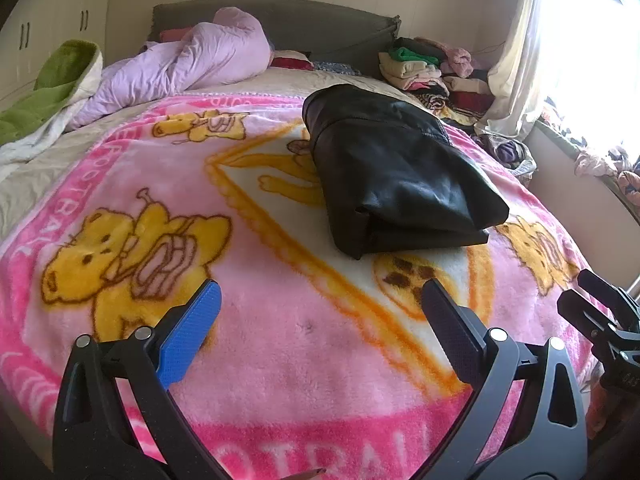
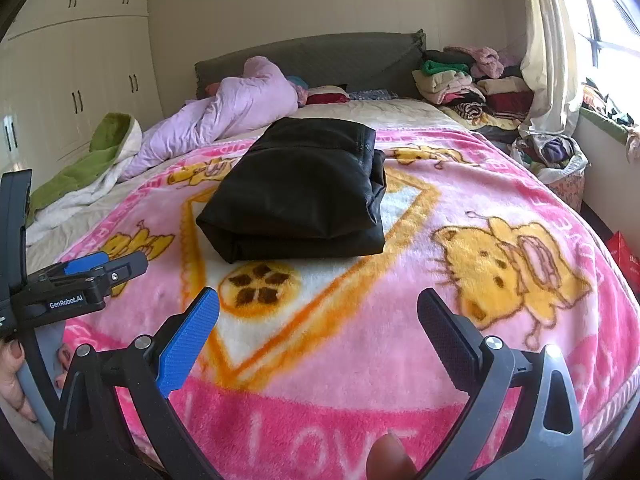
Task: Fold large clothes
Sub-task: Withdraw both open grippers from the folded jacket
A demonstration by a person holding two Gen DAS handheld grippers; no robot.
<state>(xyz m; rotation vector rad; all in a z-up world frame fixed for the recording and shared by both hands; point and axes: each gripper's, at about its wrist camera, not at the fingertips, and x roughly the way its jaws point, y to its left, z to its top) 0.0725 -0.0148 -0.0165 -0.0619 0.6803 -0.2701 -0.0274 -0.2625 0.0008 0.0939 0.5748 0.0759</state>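
Observation:
A black, shiny garment [image 1: 396,172] lies folded into a thick rectangle on the pink cartoon blanket [image 1: 280,340] in the middle of the bed. It also shows in the right wrist view [image 2: 300,192]. My left gripper [image 1: 320,300] is open and empty, low over the blanket, short of the garment's near edge. My right gripper [image 2: 318,308] is open and empty, also short of the garment. Each gripper shows at the edge of the other's view, the right one [image 1: 596,312] and the left one [image 2: 92,272].
A crumpled lilac duvet [image 1: 192,64] and a green-and-white blanket [image 1: 52,92] lie at the far left of the bed. A pile of folded clothes [image 2: 468,80] sits at the head right. A basket of clothes [image 2: 556,160] stands by the window wall.

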